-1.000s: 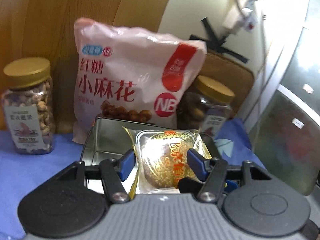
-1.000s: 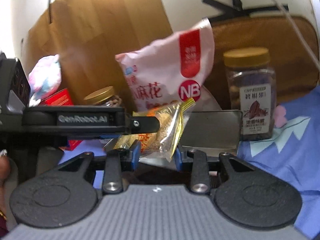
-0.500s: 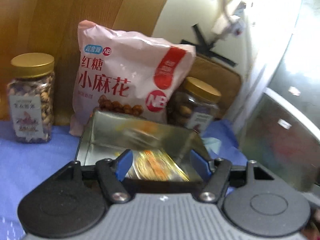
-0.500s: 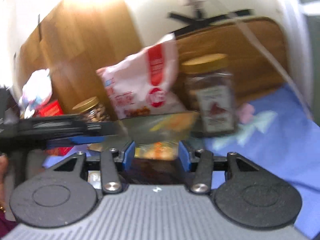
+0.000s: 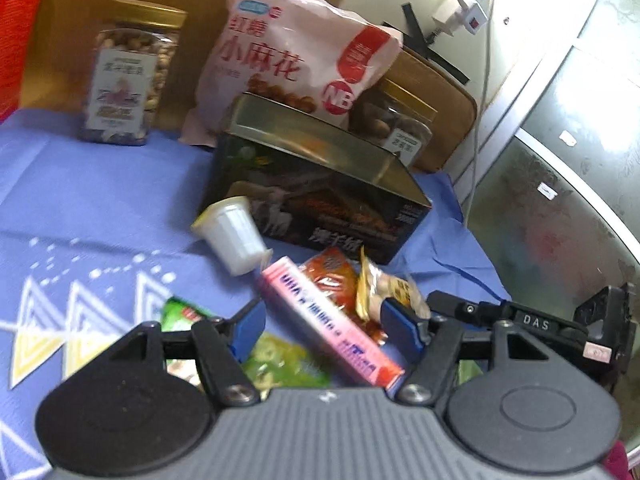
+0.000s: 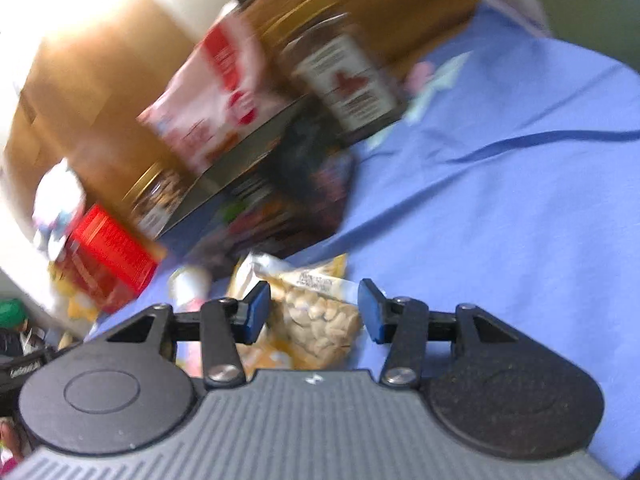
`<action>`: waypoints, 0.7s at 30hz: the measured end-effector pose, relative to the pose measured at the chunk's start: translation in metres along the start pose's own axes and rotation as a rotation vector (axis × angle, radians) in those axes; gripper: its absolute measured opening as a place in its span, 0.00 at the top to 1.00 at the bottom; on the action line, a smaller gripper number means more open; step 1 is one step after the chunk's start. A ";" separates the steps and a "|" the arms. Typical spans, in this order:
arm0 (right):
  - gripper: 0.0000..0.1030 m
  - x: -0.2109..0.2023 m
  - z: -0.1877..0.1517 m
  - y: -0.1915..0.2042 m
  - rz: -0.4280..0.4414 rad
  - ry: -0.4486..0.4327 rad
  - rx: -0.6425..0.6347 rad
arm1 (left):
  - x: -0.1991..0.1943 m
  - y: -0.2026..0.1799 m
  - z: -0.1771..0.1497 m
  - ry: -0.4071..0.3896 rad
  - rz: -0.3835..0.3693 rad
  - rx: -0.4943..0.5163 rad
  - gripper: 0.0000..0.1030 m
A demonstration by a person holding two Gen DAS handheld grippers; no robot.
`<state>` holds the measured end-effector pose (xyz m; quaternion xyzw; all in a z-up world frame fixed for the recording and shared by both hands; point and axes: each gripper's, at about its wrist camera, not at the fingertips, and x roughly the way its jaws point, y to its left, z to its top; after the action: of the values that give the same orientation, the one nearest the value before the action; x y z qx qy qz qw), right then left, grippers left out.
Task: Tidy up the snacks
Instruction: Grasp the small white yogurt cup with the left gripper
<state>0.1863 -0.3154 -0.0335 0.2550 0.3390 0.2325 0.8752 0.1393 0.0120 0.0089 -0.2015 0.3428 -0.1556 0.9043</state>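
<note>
An open dark tin box (image 5: pixel 320 184) stands on the blue cloth (image 5: pixel 100 200). In front of it lie loose snacks: a white jelly cup (image 5: pixel 234 236) on its side, a long pink box (image 5: pixel 332 324), an orange packet (image 5: pixel 332 280) and green packets (image 5: pixel 280 364). My left gripper (image 5: pixel 324 328) hovers open over the pink box, its pads apart from it. In the blurred right wrist view my right gripper (image 6: pixel 313 311) is open, and a clear packet of cashews (image 6: pixel 320 316) lies between its fingers on the cloth. The tin (image 6: pixel 256 168) sits beyond it.
Behind the tin stand a pink snack bag (image 5: pixel 296 56), a gold-lidded nut jar (image 5: pixel 128 76) at left and another jar (image 5: pixel 396 120) at right. A red carton (image 6: pixel 108 256) lies left of the tin. A mirrored cabinet (image 5: pixel 560 180) borders the right side.
Both grippers held wrapped snacks over the tin a second ago; they let go, opened wider, and have drawn back and down to the loose snacks in front. The right view has rolled.
</note>
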 end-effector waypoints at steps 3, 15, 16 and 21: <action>0.49 0.011 -0.013 0.036 0.028 0.026 -0.091 | -0.013 0.010 -0.006 -0.020 0.016 -0.026 0.37; 0.49 0.038 -0.028 0.134 0.102 0.096 -0.468 | -0.061 0.052 -0.011 -0.116 0.089 -0.120 0.37; 0.49 0.046 -0.024 0.138 0.095 0.101 -0.484 | -0.064 0.056 -0.010 -0.126 0.092 -0.134 0.37; 0.52 0.099 -0.001 0.155 0.014 0.171 -0.548 | -0.077 0.067 -0.011 -0.157 0.113 -0.155 0.37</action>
<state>0.2149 -0.1398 0.0120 -0.0091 0.3345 0.3422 0.8780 0.0859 0.0995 0.0127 -0.2630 0.2926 -0.0612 0.9173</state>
